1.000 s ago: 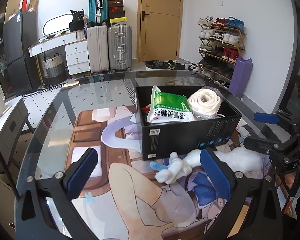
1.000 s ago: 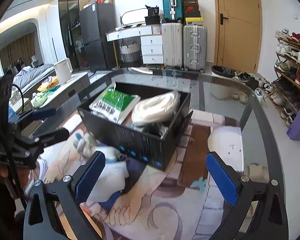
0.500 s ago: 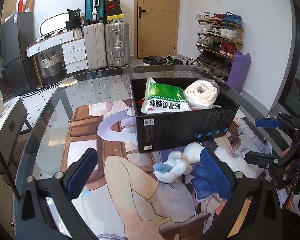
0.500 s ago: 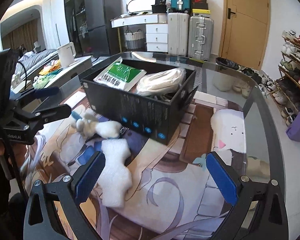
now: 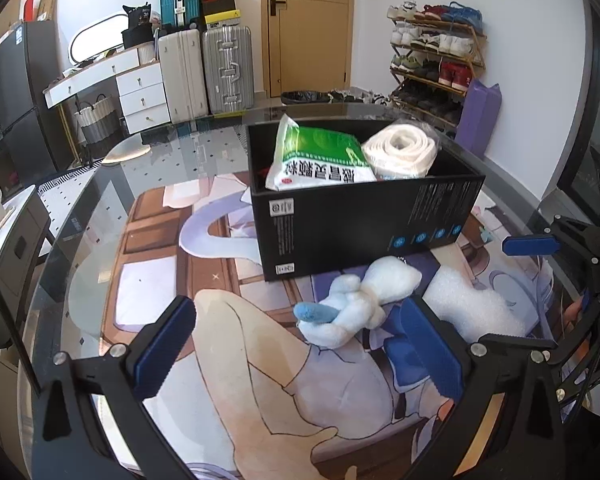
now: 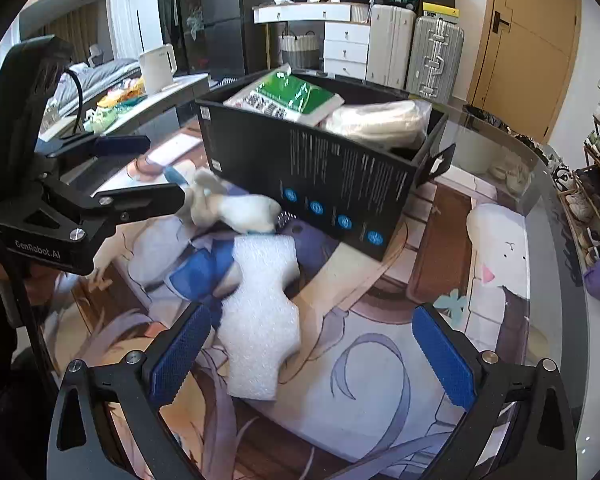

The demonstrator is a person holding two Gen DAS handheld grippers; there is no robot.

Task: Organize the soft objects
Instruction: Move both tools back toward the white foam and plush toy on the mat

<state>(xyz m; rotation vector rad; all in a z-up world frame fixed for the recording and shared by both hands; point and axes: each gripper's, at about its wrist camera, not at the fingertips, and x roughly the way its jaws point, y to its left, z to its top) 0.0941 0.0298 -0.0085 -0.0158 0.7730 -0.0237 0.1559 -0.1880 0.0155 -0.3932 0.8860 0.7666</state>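
Both tools are hovering wide open, right tool (image 6: 308,356) lining up on the foam piece (image 6: 262,320) lying near the black box (image 6: 320,168), so next it's closing in and pinching gently.

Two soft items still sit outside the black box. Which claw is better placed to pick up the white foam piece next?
Right. The white foam piece lies just ahead of the open right claw, near its left finger. The left claw, also open, faces the plush toy instead; the foam sits off to its right.
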